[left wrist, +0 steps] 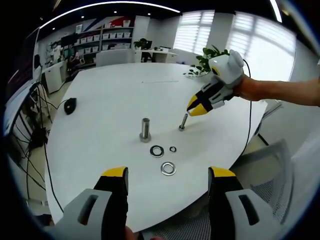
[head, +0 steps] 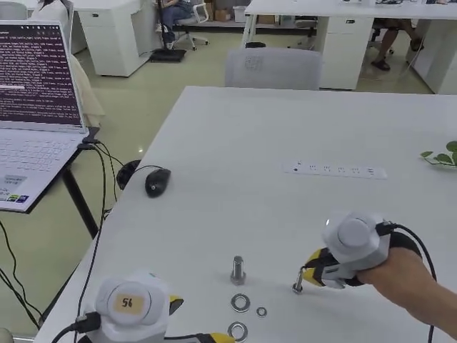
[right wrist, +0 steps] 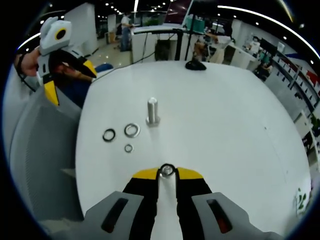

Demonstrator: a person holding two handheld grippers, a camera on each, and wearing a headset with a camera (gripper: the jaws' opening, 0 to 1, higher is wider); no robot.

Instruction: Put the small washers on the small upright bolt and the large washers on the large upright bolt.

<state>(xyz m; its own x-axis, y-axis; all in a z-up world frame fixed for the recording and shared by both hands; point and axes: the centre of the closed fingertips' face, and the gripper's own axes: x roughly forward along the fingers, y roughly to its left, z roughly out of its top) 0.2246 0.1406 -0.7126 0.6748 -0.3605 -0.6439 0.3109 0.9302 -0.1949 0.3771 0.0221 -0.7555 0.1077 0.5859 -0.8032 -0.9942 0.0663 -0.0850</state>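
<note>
Head view, progress: no washer is on a bolt yet. The large bolt (head: 238,270), a thick grey steel hex bolt, stands bare on the white table (head: 285,128).
Head view, loose parts: two flat steel large washers (head: 240,302) and one tiny steel small washer (head: 261,311) lie just in front of the large bolt.
Head view, right gripper (head: 305,276): its yellow tips meet the top of the small bolt (head: 298,285), a thin steel bolt to the right of the large bolt.
Left gripper view, left gripper (left wrist: 167,174): the jaws are wide apart and empty. The washers lie ahead of them, not touching.
Left gripper view, small bolt (left wrist: 183,122): it appears to lean slightly under the right gripper's tips.
Right gripper view, right gripper (right wrist: 167,172): the jaws are drawn together on a small round steel end, judged to be the small bolt. The washers lie ahead and to the left, apart from it.
Remaining: all three washers are still to be placed.
</note>
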